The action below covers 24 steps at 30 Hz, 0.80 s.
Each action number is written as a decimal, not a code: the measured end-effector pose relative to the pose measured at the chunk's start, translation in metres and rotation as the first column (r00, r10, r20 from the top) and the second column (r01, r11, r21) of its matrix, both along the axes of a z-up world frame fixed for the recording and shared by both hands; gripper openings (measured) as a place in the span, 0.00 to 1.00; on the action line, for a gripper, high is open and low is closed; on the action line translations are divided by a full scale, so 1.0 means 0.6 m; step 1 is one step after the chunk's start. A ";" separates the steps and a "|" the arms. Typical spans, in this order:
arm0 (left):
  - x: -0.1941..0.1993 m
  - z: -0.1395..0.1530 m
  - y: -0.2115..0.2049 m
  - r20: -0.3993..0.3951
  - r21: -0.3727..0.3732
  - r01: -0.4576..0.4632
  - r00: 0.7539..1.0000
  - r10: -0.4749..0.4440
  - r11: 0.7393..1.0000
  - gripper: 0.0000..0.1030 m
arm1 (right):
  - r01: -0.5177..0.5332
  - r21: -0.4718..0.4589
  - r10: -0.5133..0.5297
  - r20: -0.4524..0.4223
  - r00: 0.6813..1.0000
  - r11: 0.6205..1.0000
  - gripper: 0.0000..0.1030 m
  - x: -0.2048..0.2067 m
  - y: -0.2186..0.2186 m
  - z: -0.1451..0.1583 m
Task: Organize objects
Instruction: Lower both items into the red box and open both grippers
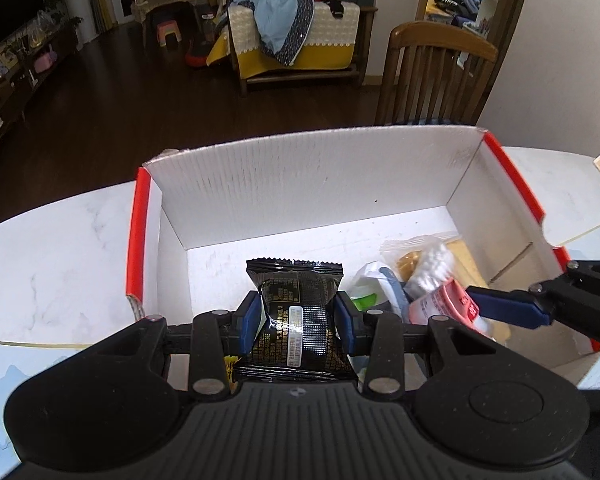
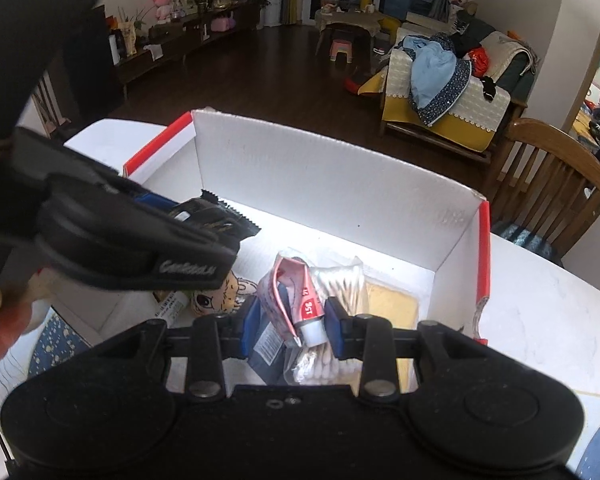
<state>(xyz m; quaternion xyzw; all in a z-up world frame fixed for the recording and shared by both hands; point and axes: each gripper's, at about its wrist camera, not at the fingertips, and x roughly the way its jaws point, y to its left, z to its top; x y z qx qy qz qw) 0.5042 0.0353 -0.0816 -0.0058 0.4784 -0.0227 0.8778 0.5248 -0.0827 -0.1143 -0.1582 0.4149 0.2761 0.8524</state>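
A white cardboard box with red edges stands on the white table; it also shows in the right wrist view. My left gripper is shut on a black snack packet and holds it over the box's near side. My right gripper is shut on a pink tube over the box; it appears at the right in the left wrist view. Inside the box lie a bag of cotton swabs, a yellow flat pack and a cartoon-face packet.
A wooden chair stands behind the box at the table's far side. The marble table extends left and right of the box. A sofa with clothes lies beyond on the dark floor.
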 end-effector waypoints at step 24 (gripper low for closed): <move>0.011 -0.032 -0.005 -0.075 0.036 -0.003 0.997 0.006 0.999 0.42 | 0.000 0.029 0.001 -0.030 1.000 1.000 0.48 -0.013 -0.006 -0.015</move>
